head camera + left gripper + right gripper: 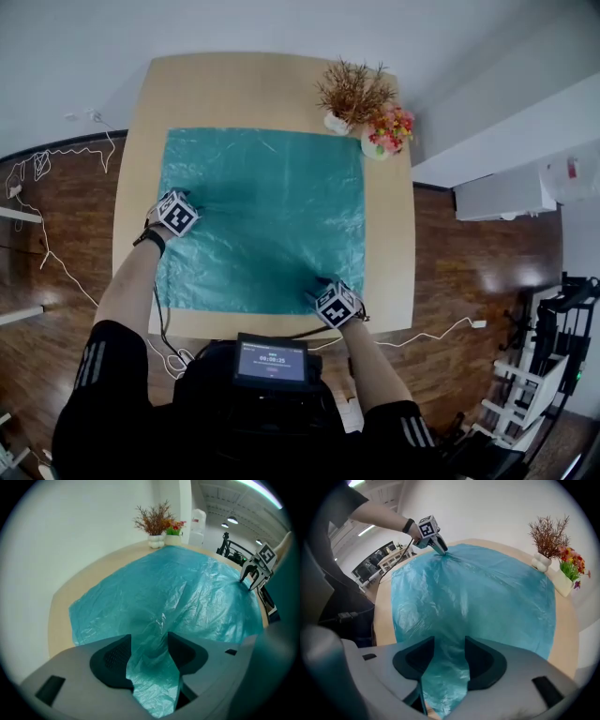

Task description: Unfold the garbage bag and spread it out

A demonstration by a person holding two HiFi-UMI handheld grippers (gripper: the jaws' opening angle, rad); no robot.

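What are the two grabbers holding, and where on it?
The left gripper looks pinched on the garbage bag at its left edge. The right gripper has the bag's near edge between open jaws, apparently not clamped.

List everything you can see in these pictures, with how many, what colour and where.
garbage bag: one, teal, spread over the table
table: one, light wood, centre
dried plant: one, brown, table's far right corner
flowers: one bunch, red and yellow, beside the dried plant
cables: several, white, on the floor
screen: one, dark, bottom centre
left gripper: one, grey, pinching the bag's left edge
right gripper: one, grey, jaws apart over the bag's near right corner
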